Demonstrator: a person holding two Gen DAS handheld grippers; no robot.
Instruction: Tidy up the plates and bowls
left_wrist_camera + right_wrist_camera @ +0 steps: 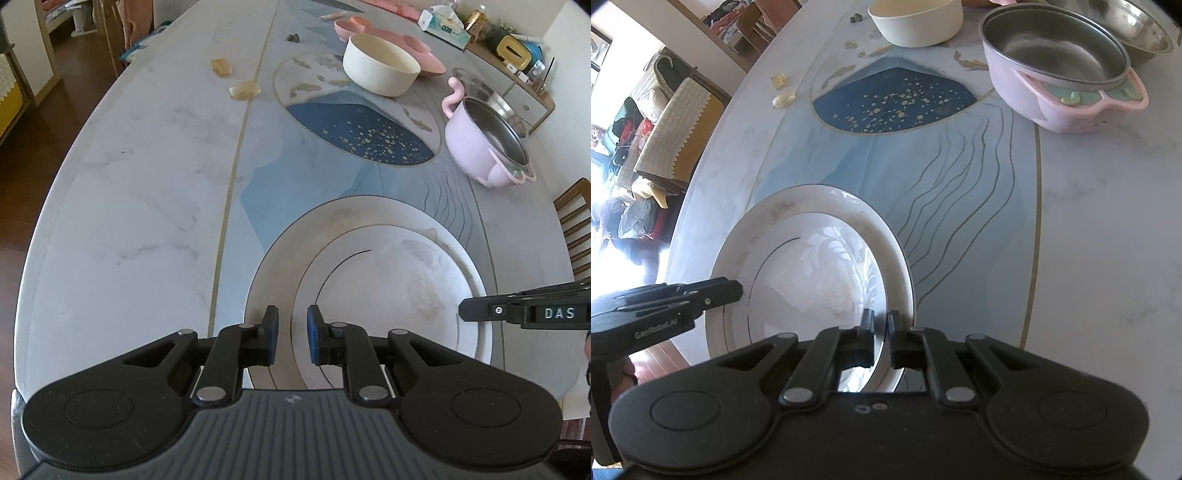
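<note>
A white plate (388,266) with a thin dark ring lies at the near edge of the table. My right gripper (881,332) is shut on the plate's (812,266) right rim; it shows from the side in the left wrist view (476,310). My left gripper (293,332) is open, with its fingers over the plate's near left rim, holding nothing; it shows in the right wrist view (735,291). Farther back stand a cream bowl (380,70), a pink bowl with a steel liner (484,140), a steel bowl (476,85) and pink plates (417,51).
The marble table (129,221) has a blue jellyfish inlay (354,133). Small amber scraps (243,90) lie at mid left. A tissue box (443,27) and clutter sit on a sideboard at back right. A wooden chair (576,229) stands at the right.
</note>
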